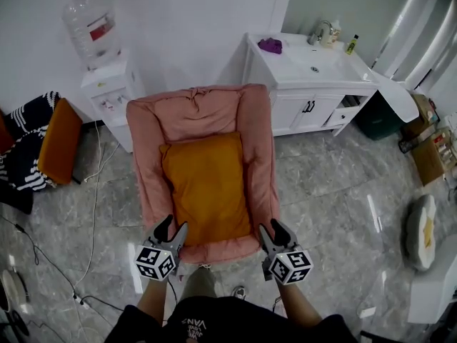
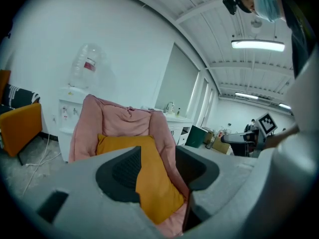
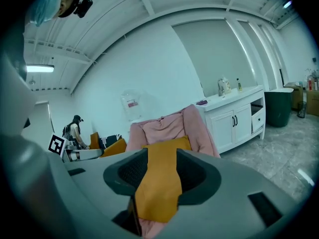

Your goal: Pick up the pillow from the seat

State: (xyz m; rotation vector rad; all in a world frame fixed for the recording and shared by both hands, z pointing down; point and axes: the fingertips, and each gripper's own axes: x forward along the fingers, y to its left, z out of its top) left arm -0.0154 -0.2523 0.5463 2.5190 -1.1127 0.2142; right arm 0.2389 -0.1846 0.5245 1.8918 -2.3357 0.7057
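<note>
An orange pillow (image 1: 207,188) lies on the seat of a pink cushioned chair (image 1: 253,131), leaning against its backrest. My left gripper (image 1: 171,229) hovers at the chair's front left corner and my right gripper (image 1: 274,231) at its front right corner. Both stand open, short of the pillow, with nothing between their pads. In the left gripper view the pillow (image 2: 149,183) shows through the gap of the left gripper (image 2: 157,169). The right gripper view shows the pillow (image 3: 159,178) beyond the right gripper (image 3: 159,176).
A water dispenser (image 1: 107,77) stands left of the chair and a white cabinet with a sink (image 1: 314,70) to its right. An orange seat (image 1: 57,141) is at the far left. Cables (image 1: 86,263) trail over the marble floor.
</note>
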